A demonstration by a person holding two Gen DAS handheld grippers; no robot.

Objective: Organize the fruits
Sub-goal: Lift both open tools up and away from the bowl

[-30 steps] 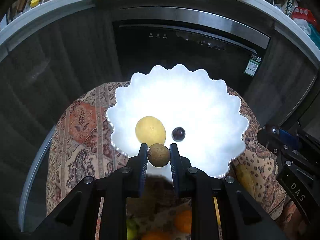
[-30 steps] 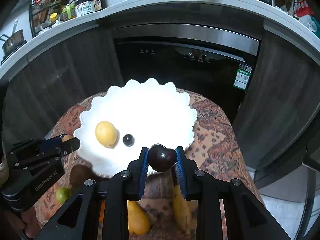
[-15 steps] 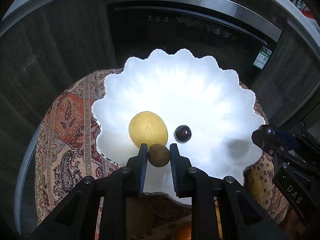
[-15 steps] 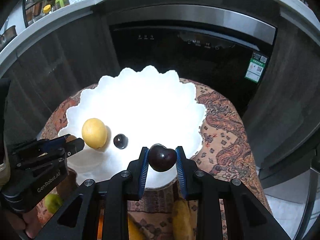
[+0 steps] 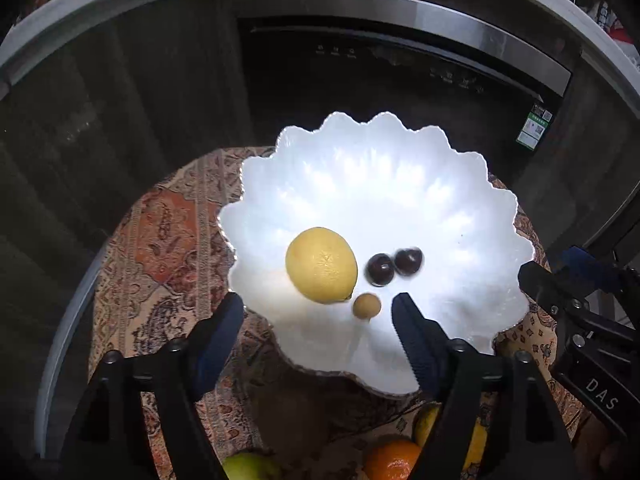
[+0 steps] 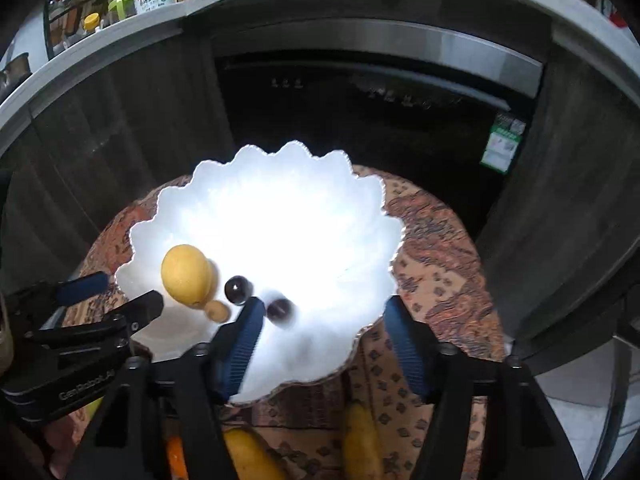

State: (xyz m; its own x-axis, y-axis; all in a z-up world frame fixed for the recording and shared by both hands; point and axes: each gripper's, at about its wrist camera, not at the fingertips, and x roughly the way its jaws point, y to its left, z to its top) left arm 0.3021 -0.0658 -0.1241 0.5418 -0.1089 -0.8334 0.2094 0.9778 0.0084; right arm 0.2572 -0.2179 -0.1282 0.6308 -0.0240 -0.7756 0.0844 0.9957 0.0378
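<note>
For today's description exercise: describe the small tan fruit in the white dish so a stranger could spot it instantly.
Find the scalloped white dish on the patterned cloth. Beside the big yellow lemon, toward the dish's near rim, lies the small tan fruit, far smaller than the lemon and paler than the two dark cherries.

"DAS" marks the right gripper (image 5: 576, 280) — "GenRobot.AI" the left gripper (image 6: 116, 296).
</note>
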